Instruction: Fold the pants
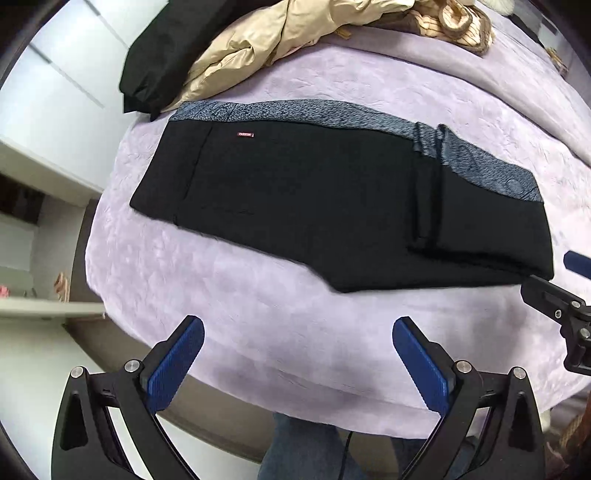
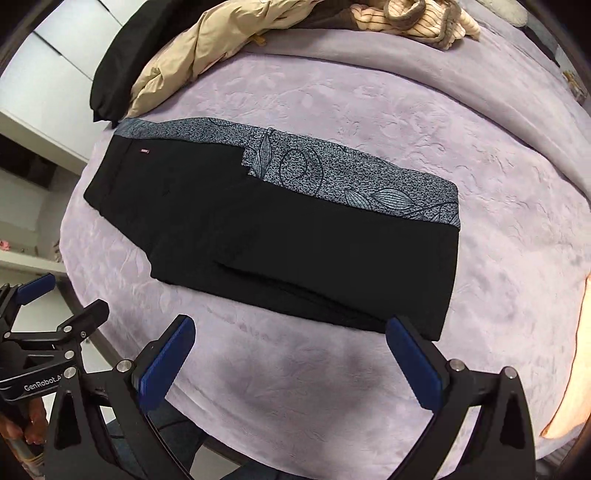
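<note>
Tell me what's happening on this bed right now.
A person with a gripper in each hand is folding pants. The black pants with a grey patterned panel lie folded flat on the lilac blanket. The left gripper and right gripper are both open and empty, above the blanket's near edge. Other clothes sit piled behind.

I can't read the tiny red tag on the pants. The top edge cuts off the tan jacket.
</note>
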The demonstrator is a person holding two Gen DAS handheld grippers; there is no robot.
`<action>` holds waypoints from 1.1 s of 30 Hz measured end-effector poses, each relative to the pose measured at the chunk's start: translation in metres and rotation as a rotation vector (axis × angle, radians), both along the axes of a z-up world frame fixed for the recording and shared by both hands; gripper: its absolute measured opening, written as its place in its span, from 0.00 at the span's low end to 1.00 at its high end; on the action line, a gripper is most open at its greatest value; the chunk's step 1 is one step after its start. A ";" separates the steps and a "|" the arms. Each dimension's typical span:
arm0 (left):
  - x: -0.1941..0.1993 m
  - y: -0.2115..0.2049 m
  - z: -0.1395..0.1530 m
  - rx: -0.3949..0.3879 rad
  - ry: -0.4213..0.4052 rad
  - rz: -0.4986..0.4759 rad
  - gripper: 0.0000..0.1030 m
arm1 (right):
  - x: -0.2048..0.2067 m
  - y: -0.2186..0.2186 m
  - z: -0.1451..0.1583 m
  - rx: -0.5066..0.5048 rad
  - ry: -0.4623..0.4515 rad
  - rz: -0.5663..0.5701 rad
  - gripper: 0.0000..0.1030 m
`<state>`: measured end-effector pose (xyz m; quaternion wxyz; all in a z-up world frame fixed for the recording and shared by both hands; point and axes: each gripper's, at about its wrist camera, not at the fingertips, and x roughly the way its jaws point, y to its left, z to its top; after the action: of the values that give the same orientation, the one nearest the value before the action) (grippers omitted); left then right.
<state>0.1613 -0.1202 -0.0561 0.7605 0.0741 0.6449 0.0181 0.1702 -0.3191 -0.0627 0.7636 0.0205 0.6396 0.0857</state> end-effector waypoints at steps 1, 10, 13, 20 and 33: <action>0.004 0.008 -0.002 -0.003 0.002 -0.020 1.00 | 0.001 0.009 -0.001 -0.019 -0.003 0.004 1.00; 0.049 0.100 -0.016 -0.039 -0.003 -0.119 1.00 | 0.009 0.109 -0.009 -0.014 0.029 -0.110 1.00; 0.057 0.125 -0.028 -0.057 0.027 -0.116 1.00 | 0.008 0.130 -0.010 0.065 0.073 -0.167 1.00; 0.064 0.153 -0.042 -0.119 0.047 -0.042 1.00 | 0.021 0.143 -0.004 -0.025 0.096 -0.159 1.00; 0.063 0.160 -0.045 -0.138 0.042 0.035 1.00 | 0.036 0.151 -0.004 -0.049 0.107 -0.075 1.00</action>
<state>0.2248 0.0394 -0.1015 0.7495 0.0103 0.6618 -0.0147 0.2064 -0.1677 -0.0668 0.7312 0.0303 0.6803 0.0400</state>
